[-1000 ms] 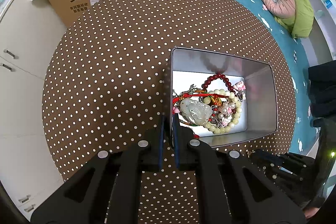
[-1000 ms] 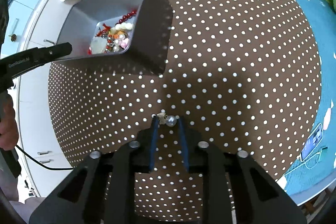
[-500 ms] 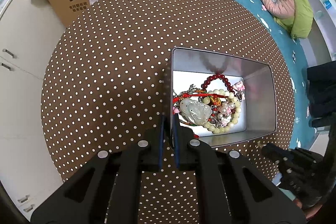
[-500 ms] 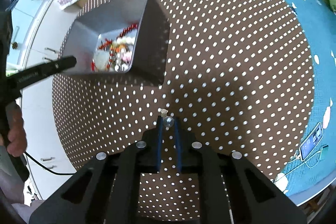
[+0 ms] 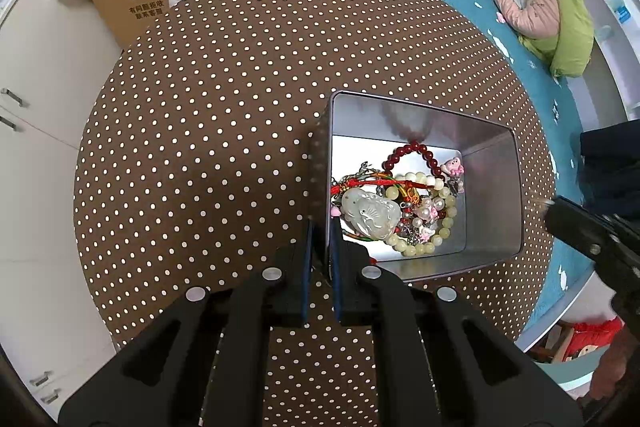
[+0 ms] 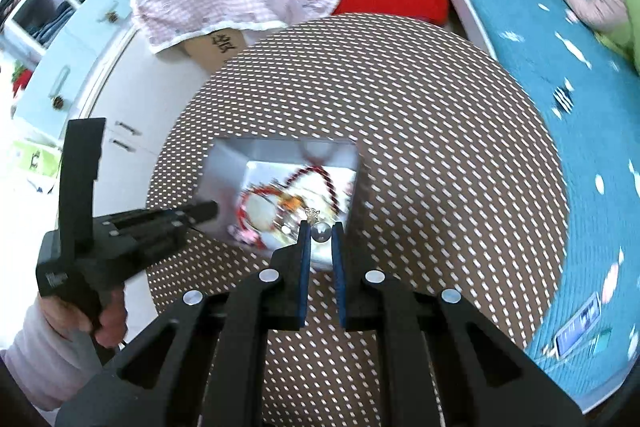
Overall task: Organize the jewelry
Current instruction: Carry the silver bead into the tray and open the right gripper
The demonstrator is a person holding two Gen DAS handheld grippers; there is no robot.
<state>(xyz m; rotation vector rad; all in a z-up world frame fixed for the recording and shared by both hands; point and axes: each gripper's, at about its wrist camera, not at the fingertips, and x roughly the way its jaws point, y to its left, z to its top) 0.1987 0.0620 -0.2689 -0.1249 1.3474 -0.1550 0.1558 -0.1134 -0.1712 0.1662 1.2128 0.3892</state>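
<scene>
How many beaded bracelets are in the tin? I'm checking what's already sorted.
2 clearly show in the metal tin: a dark red bead bracelet toward the far wall and a pale green bead bracelet nearer. More may be hidden under the jade pendant and tangle.

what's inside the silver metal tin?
The silver metal tin holds a pale carved jade pendant, dark red bead bracelet, cream bead bracelet and tangled cords. Anything beneath the pile is hidden.

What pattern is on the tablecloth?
Brown with small white polka dots; the tablecloth shows best in the left wrist view.
</scene>
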